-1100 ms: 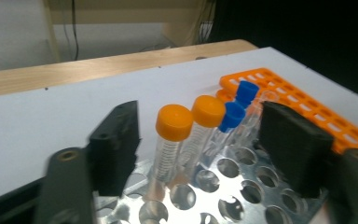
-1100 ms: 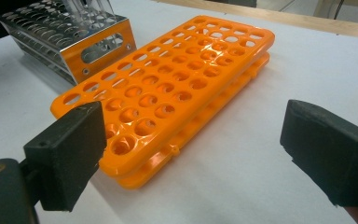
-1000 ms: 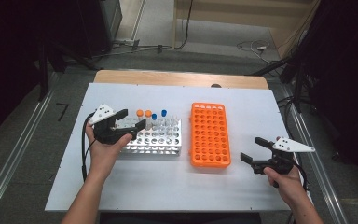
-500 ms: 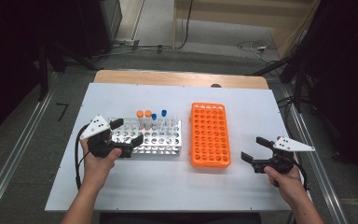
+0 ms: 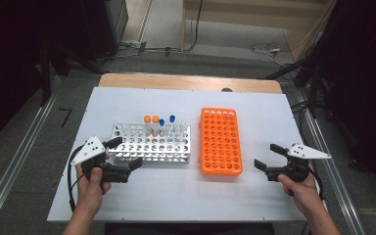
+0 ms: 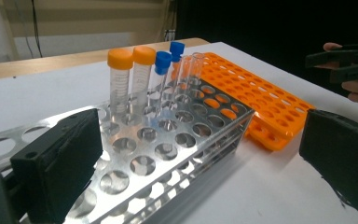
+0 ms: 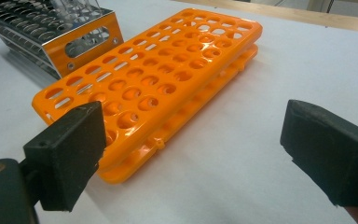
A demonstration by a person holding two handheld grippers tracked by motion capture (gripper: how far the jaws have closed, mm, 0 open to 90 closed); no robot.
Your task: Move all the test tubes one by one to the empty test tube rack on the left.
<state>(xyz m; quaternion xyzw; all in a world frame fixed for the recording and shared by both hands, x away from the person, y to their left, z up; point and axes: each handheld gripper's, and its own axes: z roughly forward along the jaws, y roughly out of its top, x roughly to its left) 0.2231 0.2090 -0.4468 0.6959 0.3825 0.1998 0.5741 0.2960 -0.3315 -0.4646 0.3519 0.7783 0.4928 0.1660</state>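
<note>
The left gripper (image 5: 125,154), jaws just spread wide and empty, is flanking the metal rack's (image 5: 152,145) corner; the right gripper (image 5: 268,157), also apart, is waiting beside the orange rack (image 5: 219,142).

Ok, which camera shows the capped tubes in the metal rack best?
The left gripper view: the capped tubes stand close and sharp, two orange caps, two blue. The high view shows them small from above. The right gripper view catches just blurred tubes at its top edge.

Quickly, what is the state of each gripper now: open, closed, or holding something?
Left gripper: open, holding nothing; its jaws have just been opening, beside the metal rack.
Right gripper: open, holding nothing, near the orange rack.
</note>
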